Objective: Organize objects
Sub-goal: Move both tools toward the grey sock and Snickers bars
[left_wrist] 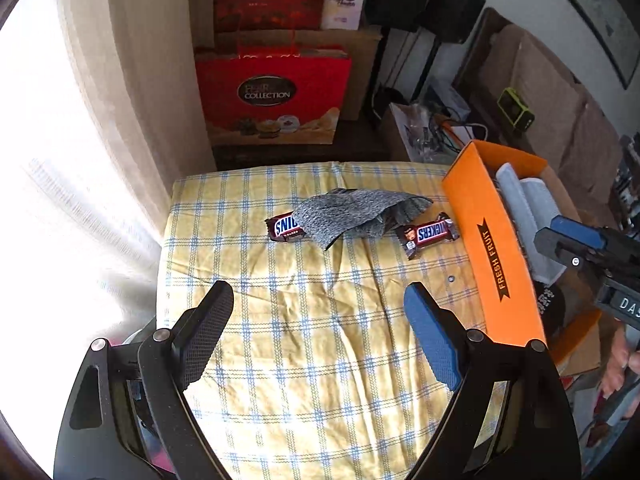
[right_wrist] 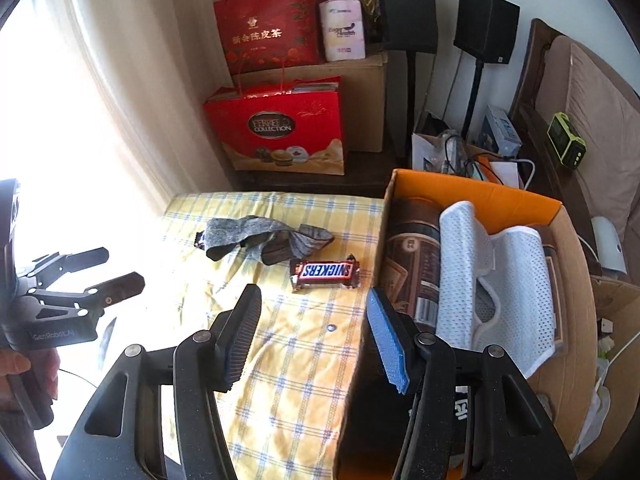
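Snickers bar (right_wrist: 325, 275) lies flat on the checked table (right_wrist: 280, 360), at twelve o'clock from the right hand-held gripper (right_wrist: 316, 336) and well apart from it — jaws about half open, nothing between them. Left hand-held gripper (left_wrist: 320, 332) stands wide, empty; a second Snickers bar (left_wrist: 283, 227) sits at eleven o'clock from it, half under the grey sock (left_wrist: 360, 214). Orange box (left_wrist: 496, 256) at two o'clock, white mesh cloth (right_wrist: 496, 280) inside.

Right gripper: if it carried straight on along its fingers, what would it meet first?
Probably the yellow checked cloth: the right gripper is open and empty, aimed down at bare fabric short of the Snickers bar, close beside the orange box. Depth is uncertain.
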### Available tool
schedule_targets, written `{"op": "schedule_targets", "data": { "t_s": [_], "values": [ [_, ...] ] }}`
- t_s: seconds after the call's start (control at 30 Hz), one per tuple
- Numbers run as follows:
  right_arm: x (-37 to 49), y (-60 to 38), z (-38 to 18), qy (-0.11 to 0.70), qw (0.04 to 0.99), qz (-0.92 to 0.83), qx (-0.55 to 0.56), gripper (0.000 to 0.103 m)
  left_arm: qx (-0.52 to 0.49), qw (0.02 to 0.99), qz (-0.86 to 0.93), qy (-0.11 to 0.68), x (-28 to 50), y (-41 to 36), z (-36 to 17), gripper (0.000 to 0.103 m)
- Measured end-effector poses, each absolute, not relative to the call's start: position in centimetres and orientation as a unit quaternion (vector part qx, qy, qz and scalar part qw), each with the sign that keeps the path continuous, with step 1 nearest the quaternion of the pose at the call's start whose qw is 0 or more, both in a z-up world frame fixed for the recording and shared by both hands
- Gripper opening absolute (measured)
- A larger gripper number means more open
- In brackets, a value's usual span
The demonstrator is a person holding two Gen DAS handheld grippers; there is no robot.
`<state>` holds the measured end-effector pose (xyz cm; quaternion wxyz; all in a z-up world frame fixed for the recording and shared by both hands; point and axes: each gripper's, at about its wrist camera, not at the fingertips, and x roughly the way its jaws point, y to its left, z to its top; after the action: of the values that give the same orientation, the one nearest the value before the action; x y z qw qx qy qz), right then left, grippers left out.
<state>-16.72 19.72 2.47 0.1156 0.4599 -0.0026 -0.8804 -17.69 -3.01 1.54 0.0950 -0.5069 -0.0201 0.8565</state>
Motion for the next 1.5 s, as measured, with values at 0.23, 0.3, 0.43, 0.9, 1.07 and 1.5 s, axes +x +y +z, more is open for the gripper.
{"op": "schedule_targets", "data": {
  "t_s": [0.23, 0.3, 0.43, 0.9, 1.07, 1.5],
  "values": [
    [-18.6, 16.9, 1.3, 0.006, 0.121, -0.879, 0.462, 0.056, -0.516, 0.086, 0.851, -0.053, -19.1, -4.9, -0.4, 0.086],
    [-19.3, 16.3, 0.7, 0.009, 0.120, -0.877, 0.464, 0.056, -0.518, 0.084, 0.849, -0.068, -19.7, -5.5, -0.8, 0.086],
    [-20.4, 15.5, -0.4, 0.004, 0.121, -0.872, 0.475, 0.056, -0.524, 0.081, 0.843, -0.092, -20.8, -6.5, -1.8, 0.086],
    [-24.5, 15.3, -3.6, -0.005, 0.105, -0.858, 0.502, 0.082, -0.536, 0.088, 0.836, -0.083, -23.3, -5.4, -4.9, 0.086],
    [-25.8, 15.6, -4.4, -0.008, 0.098, -0.854, 0.510, 0.082, -0.536, 0.091, 0.837, -0.063, -23.8, -4.1, -6.0, 0.086],
    [-27.3, 14.5, -5.9, 0.029, 0.096, -0.850, 0.516, 0.078, -0.535, 0.102, 0.838, -0.036, -25.4, -1.2, -7.8, 0.013]
  ]
}}
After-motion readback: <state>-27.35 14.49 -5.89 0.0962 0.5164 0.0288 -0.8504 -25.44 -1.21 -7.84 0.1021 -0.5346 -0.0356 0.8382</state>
